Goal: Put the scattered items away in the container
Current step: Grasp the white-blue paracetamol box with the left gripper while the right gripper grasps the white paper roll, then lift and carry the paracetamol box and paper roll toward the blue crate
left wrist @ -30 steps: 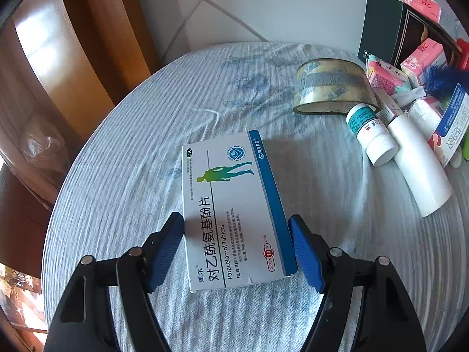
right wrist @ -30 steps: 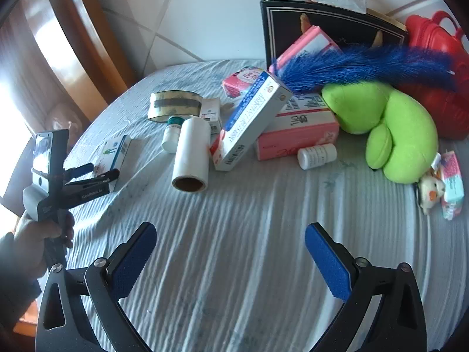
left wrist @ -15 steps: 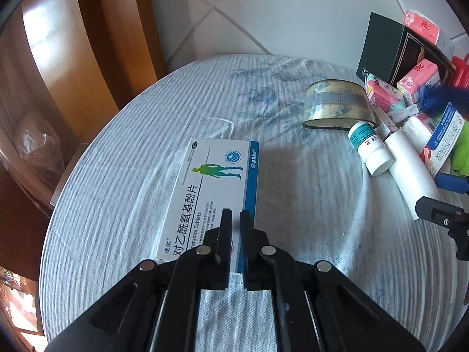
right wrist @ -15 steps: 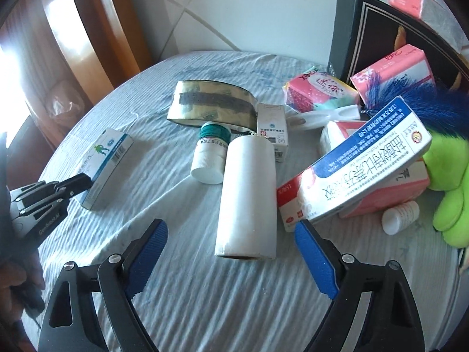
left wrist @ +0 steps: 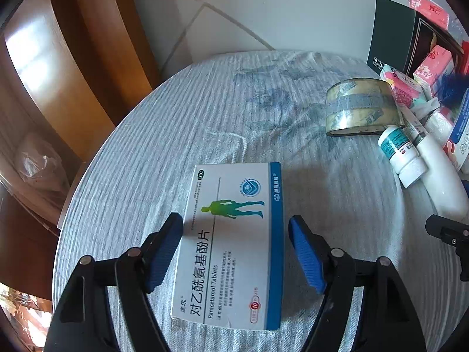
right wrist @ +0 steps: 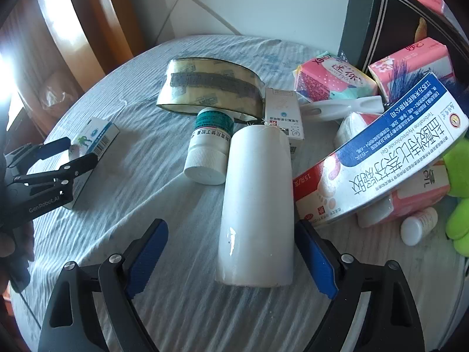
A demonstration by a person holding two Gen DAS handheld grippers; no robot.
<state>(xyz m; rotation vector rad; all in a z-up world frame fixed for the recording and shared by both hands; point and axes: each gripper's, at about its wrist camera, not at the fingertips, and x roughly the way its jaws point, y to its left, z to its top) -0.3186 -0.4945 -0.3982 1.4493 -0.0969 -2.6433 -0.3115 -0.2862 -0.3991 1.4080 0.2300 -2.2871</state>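
Plainly, we have both grippers spread and neither is pinching anything. Our left gripper (left wrist: 236,252) straddles the paracetamol box (left wrist: 231,243), which lies flat on the cloth (left wrist: 176,135); the pads stand just off its long sides. Our right gripper (right wrist: 231,261) brackets the white roll (right wrist: 256,202), lying on its side with its open end towards us.

The box is thin and flat, so we judge the pads may ride over its edges and slide it instead of gripping. The roll is round and may squirt out or roll into the bottle (right wrist: 208,149) touching it, or nudge the gel carton (right wrist: 378,161) leaning just beside.

The black container (right wrist: 390,26) stands open at the far right. We see a pink tissue pack (right wrist: 410,61) at its mouth; how much lies inside is hidden.
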